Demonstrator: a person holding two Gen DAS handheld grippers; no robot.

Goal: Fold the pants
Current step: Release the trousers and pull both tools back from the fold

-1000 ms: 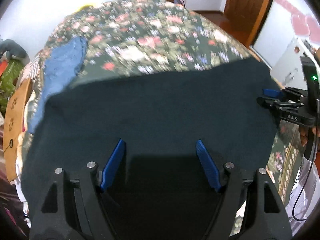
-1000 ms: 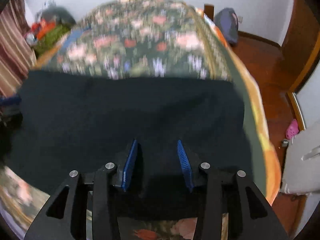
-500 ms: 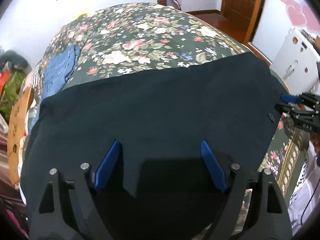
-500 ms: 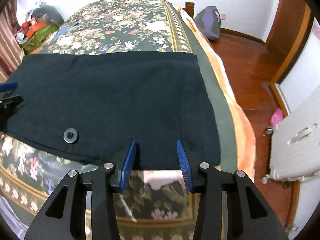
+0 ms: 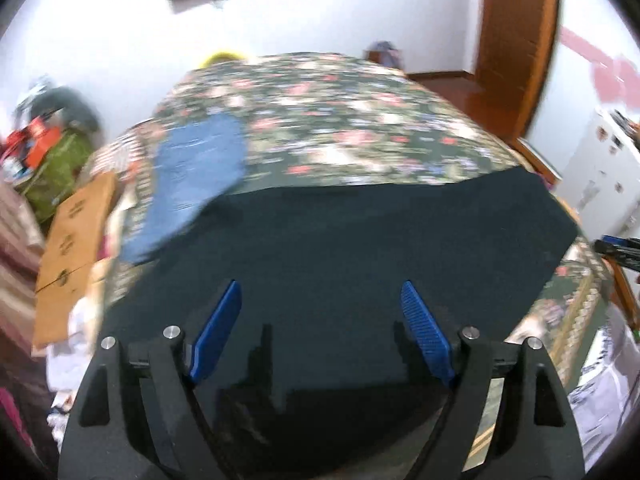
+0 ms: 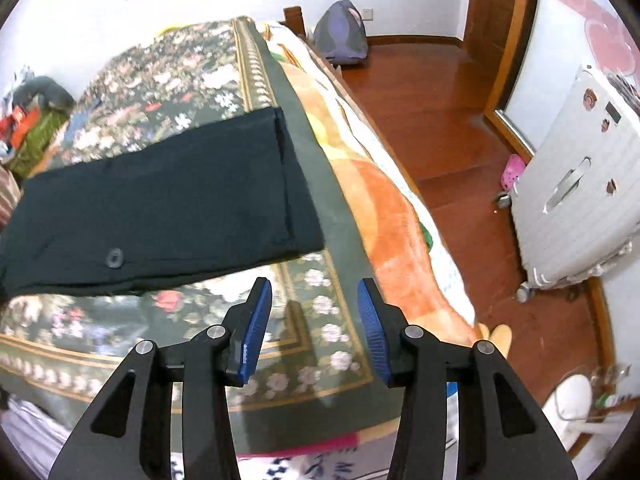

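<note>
The black pants [image 5: 360,240] lie flat across the near part of the floral bed [image 5: 320,120], with a button [image 6: 113,258] near their front edge. My left gripper [image 5: 320,285] hovers open and wide over the pants' near side, with nothing between its blue pads. In the right wrist view the pants [image 6: 160,208] sit to the upper left. My right gripper [image 6: 314,282] hangs over the bedspread just past their near right corner, its jaws opening and empty. Its tips [image 5: 620,250] also show at the right edge of the blurred left wrist view.
Blue jeans [image 5: 200,168] lie on the bed's far left, beside a cardboard box [image 5: 76,236]. To the right of the bed are a wooden floor [image 6: 440,120], a white suitcase [image 6: 576,200], a backpack [image 6: 344,32] and a pink shoe [image 6: 512,168].
My right gripper has drawn back off the pants' near edge and now hangs over the bedspread. My left gripper has lifted and tilted up, so more of the far wall shows.
</note>
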